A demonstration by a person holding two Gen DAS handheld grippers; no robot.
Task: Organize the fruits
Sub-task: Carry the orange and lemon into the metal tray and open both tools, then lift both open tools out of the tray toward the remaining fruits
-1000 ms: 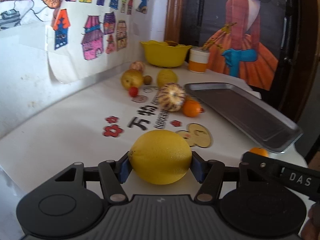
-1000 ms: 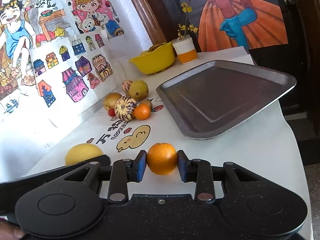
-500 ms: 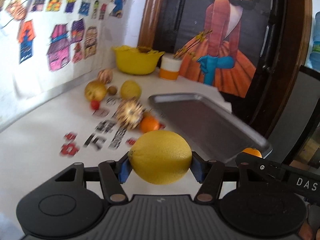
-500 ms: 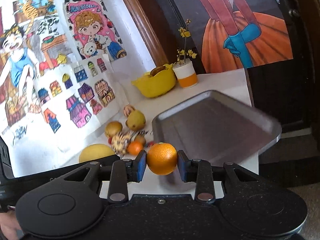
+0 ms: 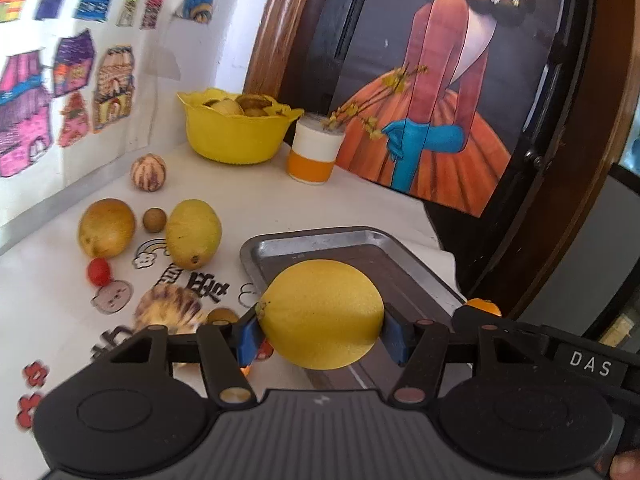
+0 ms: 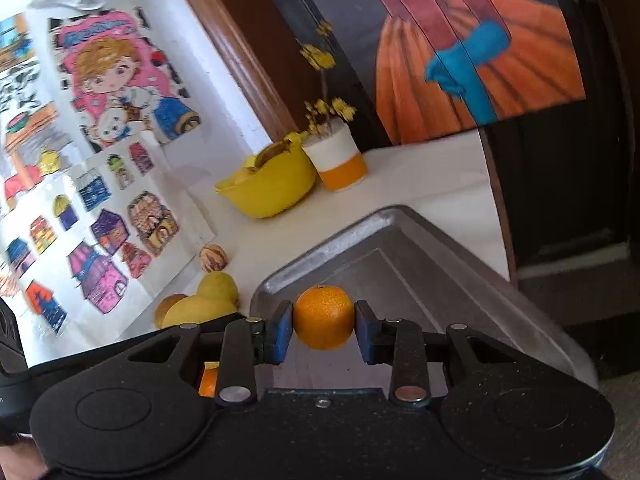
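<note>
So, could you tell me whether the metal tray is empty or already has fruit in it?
Apparently empty: the metal tray shows only bare floor in both views, though the held lemon and orange hide part.

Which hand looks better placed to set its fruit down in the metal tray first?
Probably the right. Its orange sits over the tray floor, while the left gripper's lemon is only at the tray's near corner.

We get two wrist fisheyes, each looking forward and downward along its own fingers, close above the white table (image 5: pixel 248 208). Left view faces the metal tray (image 5: pixel 344 240) from its left side, right view from over it. Both share the tray, yellow bowl (image 5: pixel 236 136) (image 6: pixel 272 192) and cup (image 5: pixel 314 152) (image 6: pixel 340 160).
</note>
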